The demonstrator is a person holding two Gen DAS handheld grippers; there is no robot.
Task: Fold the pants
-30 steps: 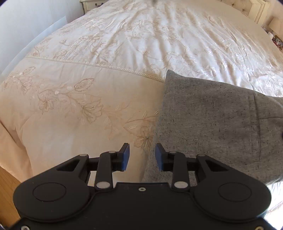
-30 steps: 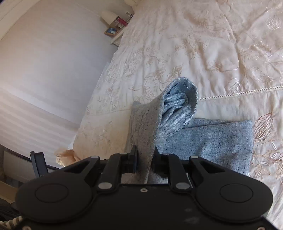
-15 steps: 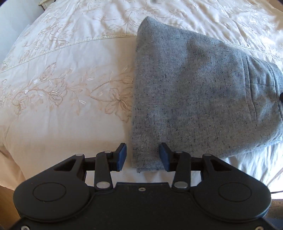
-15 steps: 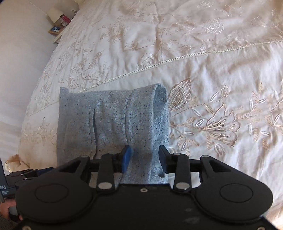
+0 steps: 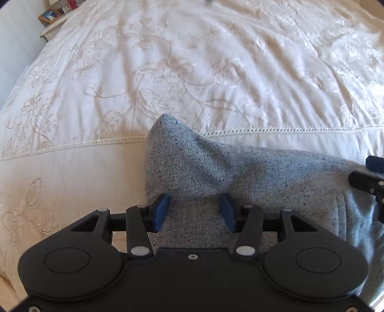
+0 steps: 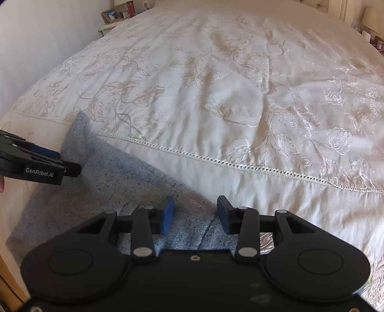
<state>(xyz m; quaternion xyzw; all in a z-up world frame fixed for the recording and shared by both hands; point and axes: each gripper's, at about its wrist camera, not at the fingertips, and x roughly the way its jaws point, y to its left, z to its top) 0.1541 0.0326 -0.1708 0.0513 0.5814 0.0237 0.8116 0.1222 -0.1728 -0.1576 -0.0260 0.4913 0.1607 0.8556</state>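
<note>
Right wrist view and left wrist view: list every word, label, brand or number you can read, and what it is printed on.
"GenRobot.AI": white lettering on the black side of the left claw, seen in the right wrist view.
Nightstand items: a framed picture, a red container and small cards, all too small to read.
Framed picture in the left wrist view: blurred, nothing readable.
Pants and bedspread: no text.

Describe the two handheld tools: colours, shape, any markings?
Both match: the left tool and right tool have a matte black body with two round discs, black linkage arms with silver pivot pins, and blue fingertip pads. White "GenRobot.AI" lettering marks the left tool's side. No cables or sleeves visible.
</note>
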